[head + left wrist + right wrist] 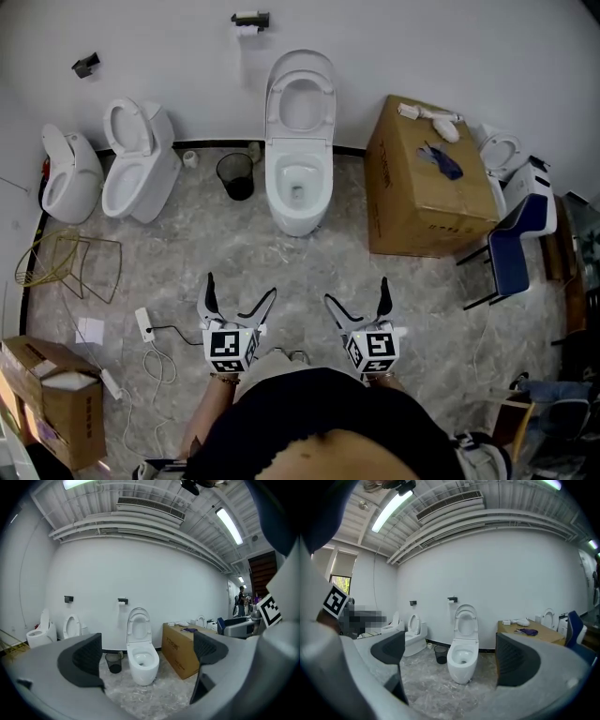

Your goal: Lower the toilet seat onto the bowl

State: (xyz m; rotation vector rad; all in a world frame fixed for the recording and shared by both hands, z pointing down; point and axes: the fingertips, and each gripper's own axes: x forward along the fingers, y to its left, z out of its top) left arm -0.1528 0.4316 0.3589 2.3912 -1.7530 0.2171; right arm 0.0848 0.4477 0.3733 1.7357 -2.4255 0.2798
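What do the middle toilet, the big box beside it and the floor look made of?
Middle toilet: glazed white ceramic, judging by its glossy sheen; its raised seat may be plastic. Box: matte brown cardboard, with creased edges. Floor: grey veined stone or stone-look tile, slightly polished; which one is unclear.

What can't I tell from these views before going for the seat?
- Toilet seat, all views: too small to tell it from the lid behind.
- Blue item on the cardboard box, head view: too small to identify.
- Floor under the person, head view: hidden by the torso.
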